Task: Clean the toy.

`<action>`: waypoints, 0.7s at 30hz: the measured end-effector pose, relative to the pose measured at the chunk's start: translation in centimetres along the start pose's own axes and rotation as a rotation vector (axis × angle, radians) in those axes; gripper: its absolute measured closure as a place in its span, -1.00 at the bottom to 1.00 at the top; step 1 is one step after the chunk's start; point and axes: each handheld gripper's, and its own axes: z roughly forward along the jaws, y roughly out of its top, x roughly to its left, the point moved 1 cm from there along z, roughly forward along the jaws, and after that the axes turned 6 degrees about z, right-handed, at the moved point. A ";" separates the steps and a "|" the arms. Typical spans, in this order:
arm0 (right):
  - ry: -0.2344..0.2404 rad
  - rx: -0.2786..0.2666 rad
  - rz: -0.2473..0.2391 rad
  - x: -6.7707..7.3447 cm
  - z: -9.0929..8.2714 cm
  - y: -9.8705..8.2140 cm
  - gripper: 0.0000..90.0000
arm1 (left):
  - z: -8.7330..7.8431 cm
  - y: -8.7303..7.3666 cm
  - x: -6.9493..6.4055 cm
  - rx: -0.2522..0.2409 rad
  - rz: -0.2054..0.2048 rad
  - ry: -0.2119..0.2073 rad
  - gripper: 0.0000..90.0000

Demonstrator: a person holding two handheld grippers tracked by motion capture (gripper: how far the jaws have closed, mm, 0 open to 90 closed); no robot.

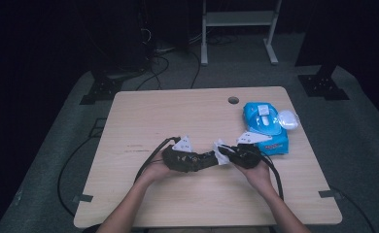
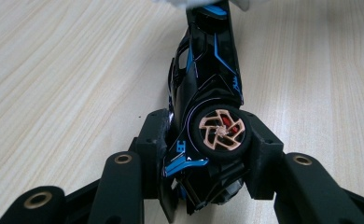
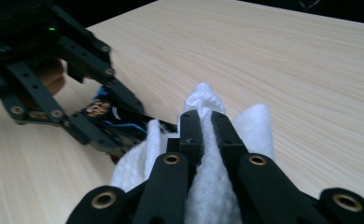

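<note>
My left gripper [image 2: 203, 154] clamped one toy car [image 2: 208, 79], black with blue trim and a copper-spoked wheel, above the table [image 1: 144, 116]. My right gripper [image 3: 207, 122] was shut on one white wipe [image 3: 245, 126] touching the car's end. One blue wipe pack [image 1: 267, 124] lay near.

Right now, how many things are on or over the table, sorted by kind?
Toy car, black and blue, held in the left tool: 1
White wipe, held in the right tool: 1
Blue wipes pack: 1
Handheld tools: 2
Total: 5
</note>
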 end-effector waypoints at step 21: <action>0.061 0.056 -0.084 2.9 2.9 1.2 0.87 | 0.0 -0.1 0.0 -0.012 -0.001 0.002 0.28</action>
